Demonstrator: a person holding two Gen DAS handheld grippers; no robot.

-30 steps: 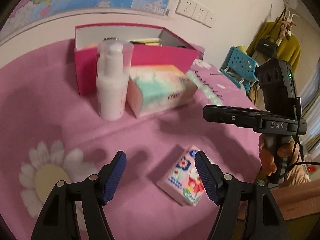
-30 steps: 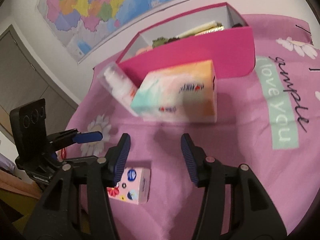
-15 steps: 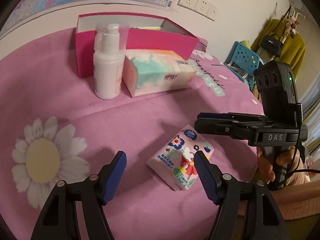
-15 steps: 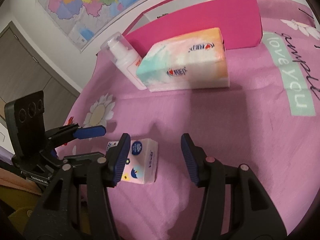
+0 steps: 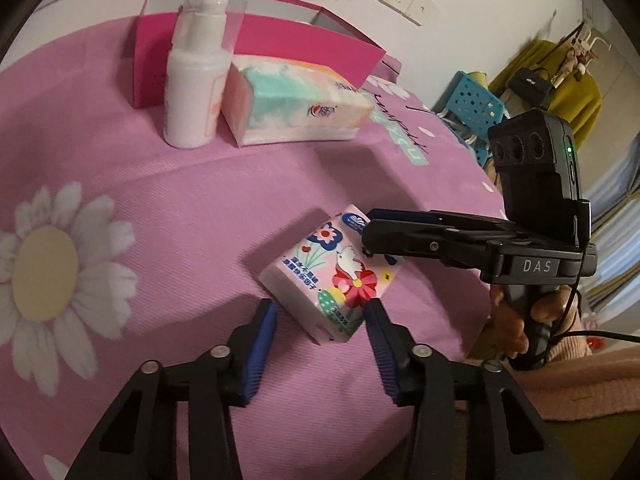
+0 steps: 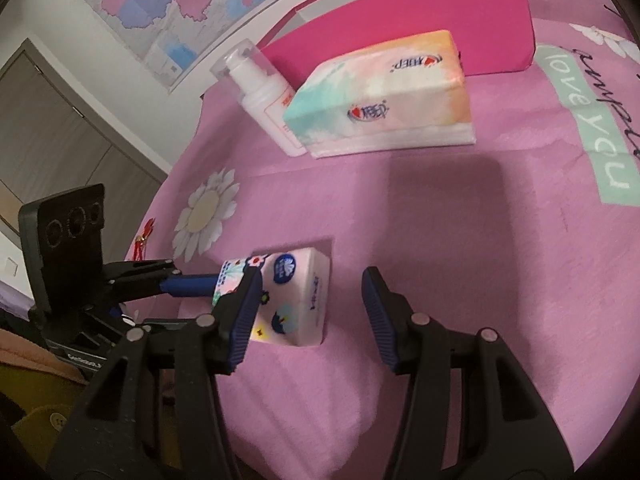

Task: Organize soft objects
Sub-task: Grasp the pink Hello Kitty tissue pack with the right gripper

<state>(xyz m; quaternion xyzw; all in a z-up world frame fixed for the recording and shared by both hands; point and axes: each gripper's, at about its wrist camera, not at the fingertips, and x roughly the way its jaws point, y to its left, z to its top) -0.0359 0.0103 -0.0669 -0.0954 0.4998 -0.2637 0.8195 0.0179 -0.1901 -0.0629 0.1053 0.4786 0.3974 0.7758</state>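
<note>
Left gripper [image 5: 320, 322] fingers closing around small tissue pack [image 5: 332, 272]; right gripper [image 6: 310, 304] fingers wide, empty.

Pink cloth [image 5: 168, 208]: box [image 5: 256, 36], bottle [image 5: 194, 92], tissues [image 5: 296, 106].

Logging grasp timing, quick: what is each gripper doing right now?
Left gripper: jaws closing around the small flowered pink tissue pack; firm grip cannot be told.
Right gripper: open, empty, beside that pack.

Two close downward wrist views, sharing the small tissue pack [image 5: 332, 276] [image 6: 296, 300].
</note>
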